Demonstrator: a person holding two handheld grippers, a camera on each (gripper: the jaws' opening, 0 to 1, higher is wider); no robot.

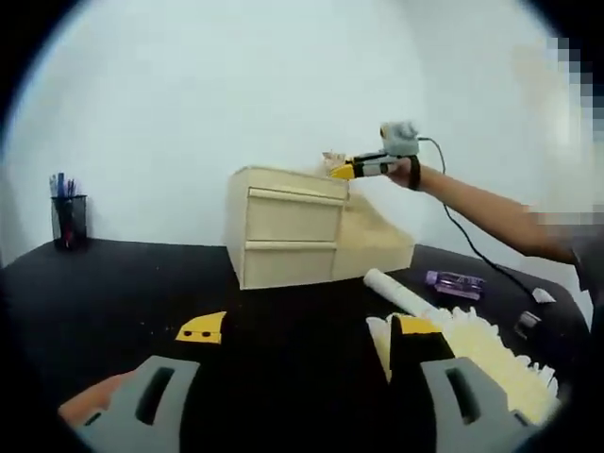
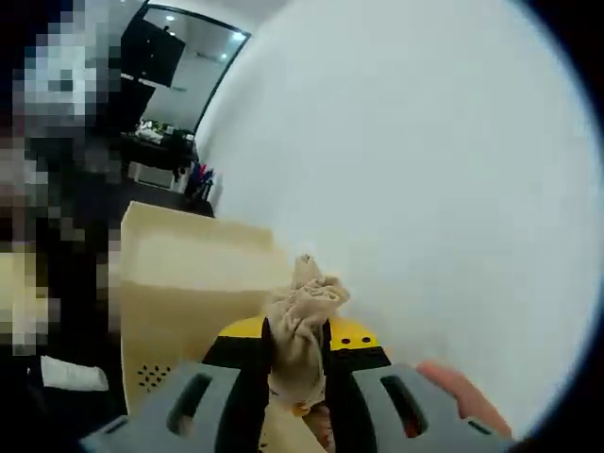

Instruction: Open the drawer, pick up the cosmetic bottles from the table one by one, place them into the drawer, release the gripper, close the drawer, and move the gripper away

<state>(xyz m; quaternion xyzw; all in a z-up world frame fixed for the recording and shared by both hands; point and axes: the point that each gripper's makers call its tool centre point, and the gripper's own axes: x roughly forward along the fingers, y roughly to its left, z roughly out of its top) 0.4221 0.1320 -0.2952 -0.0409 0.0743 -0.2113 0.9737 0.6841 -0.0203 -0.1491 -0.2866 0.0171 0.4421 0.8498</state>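
Pale wood makes up the drawer cabinet (image 1: 288, 238), which stands toward the far edge of the black table (image 1: 113, 302), both its drawer fronts flush and closed. A lower beige box (image 1: 373, 241) adjoins its right side. The right gripper (image 1: 351, 170) hangs in the air above the cabinet's top right corner, its jaws clenched on a bunched beige cloth (image 2: 300, 326). The left gripper (image 1: 307, 335) hovers low over the table's near edge with its jaws spread wide and nothing between them. A purple cosmetic bottle (image 1: 455, 283) lies on its side near the right edge of the table; a white tube (image 1: 398, 292) lies just left of it, touching a cream pleated item (image 1: 491, 354). A black pen cup (image 1: 69, 221) stands by the far left corner.
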